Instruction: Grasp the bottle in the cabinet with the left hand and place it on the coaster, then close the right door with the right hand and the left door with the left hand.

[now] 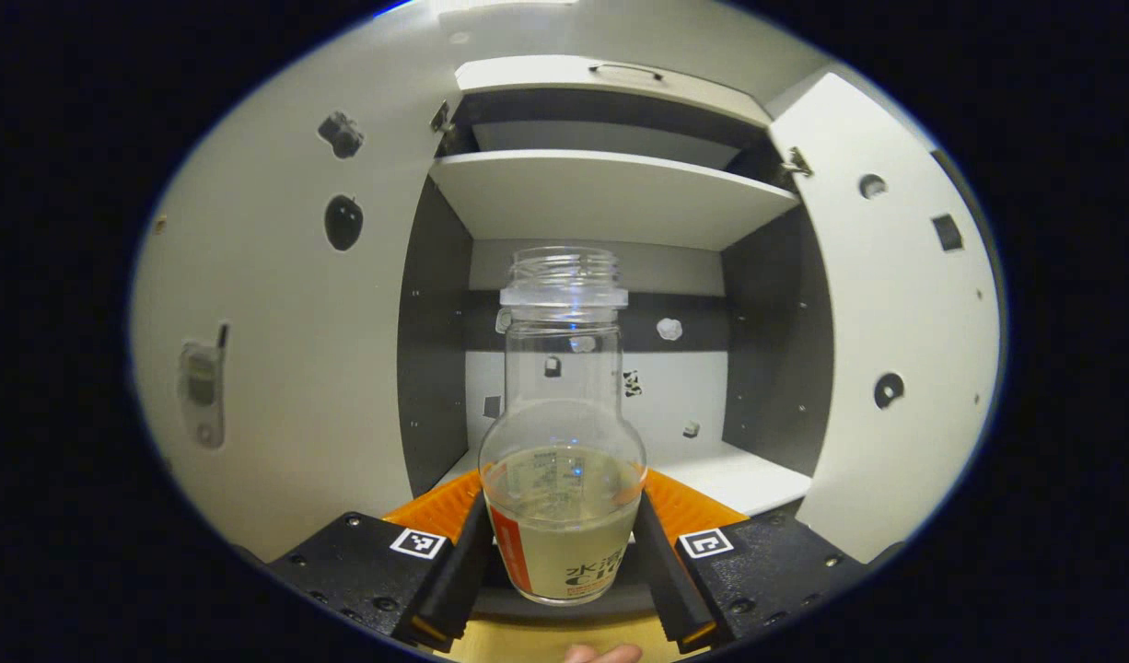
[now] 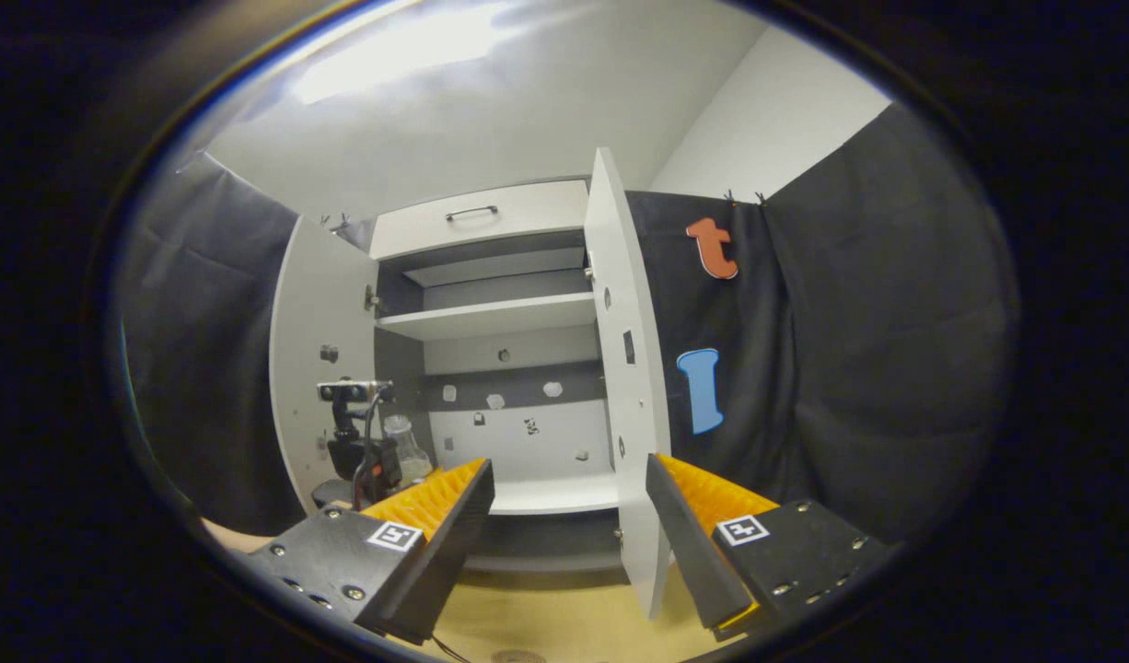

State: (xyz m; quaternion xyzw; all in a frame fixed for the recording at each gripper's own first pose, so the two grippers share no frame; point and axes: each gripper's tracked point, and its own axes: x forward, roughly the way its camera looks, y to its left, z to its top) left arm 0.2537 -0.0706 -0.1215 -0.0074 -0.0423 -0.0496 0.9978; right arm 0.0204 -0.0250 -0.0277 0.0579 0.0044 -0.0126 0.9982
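One bottle (image 1: 562, 433): it stood just outside the cabinet (image 1: 611, 198), clamped low between my left gripper (image 1: 563, 543) jaws.
Handling: I judged it light, rigid, slick, uncapped and part-full; keep upright, hold the wide lower body.
Right gripper (image 2: 569, 516): jaws apart, empty, near the right door (image 2: 631, 387).

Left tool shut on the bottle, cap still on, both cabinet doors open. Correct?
Not quite: the bottle has no cap; the left gripper view shows its bare threaded neck open. The rest holds: the left tool is shut on it, and the left door and right door stand open.
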